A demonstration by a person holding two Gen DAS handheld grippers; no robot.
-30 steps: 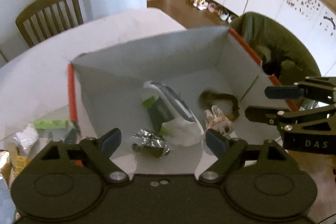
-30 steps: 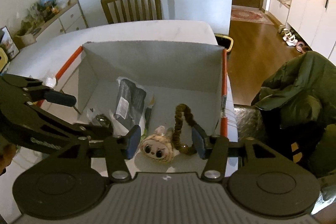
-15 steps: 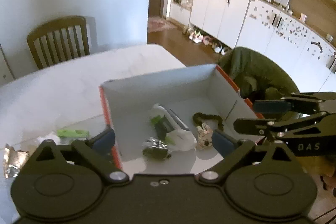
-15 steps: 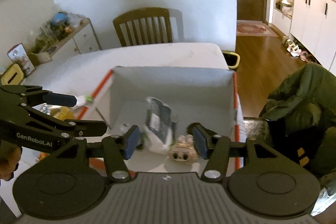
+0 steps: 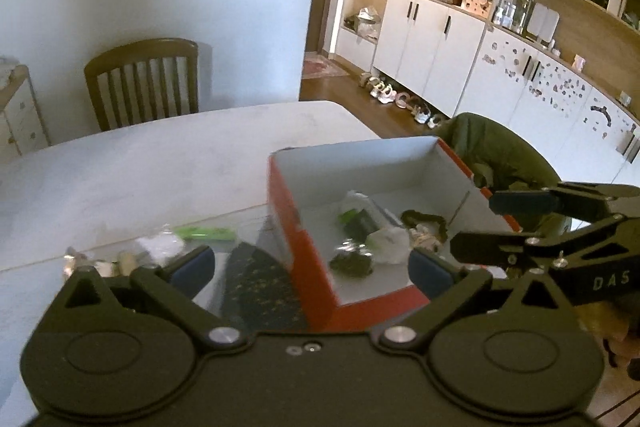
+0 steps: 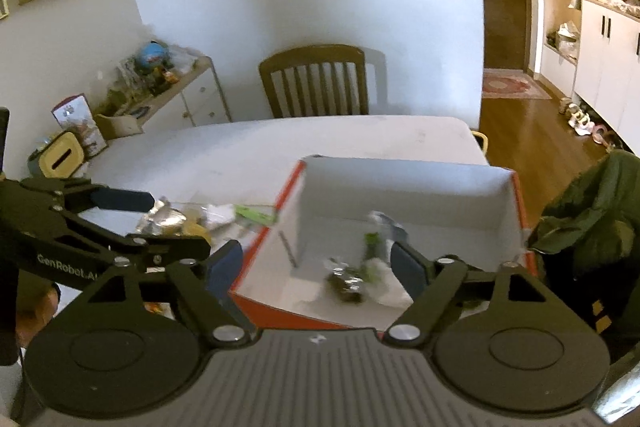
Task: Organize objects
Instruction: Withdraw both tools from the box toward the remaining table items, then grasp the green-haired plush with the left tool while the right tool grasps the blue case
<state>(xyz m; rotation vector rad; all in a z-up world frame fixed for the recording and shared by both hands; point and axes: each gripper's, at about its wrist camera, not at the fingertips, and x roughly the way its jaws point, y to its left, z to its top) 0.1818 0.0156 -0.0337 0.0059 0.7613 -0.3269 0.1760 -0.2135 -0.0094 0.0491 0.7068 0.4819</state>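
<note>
Box [image 5: 320, 291], red outside and white inside, sits on the table [image 5: 160, 163]; it is evidently the collecting bin, already holding a foil wrapper [image 5: 352, 263], a packet and a small doll.

Left wrist view: left gripper [image 5: 312, 267] spread wide, jaws opening, nothing between them. The box's near-left corner lies just ahead between the fingers; loose items [image 5: 208, 234] lie ahead to the left, outside.

Right wrist view: right gripper [image 6: 316, 265] empty, jaws opening. Box [image 6: 400, 187] ahead and below, the wrapper [image 6: 346, 281] between the fingertips' lines.

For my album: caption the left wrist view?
Open left gripper above an orange box of odds and ends.
</note>
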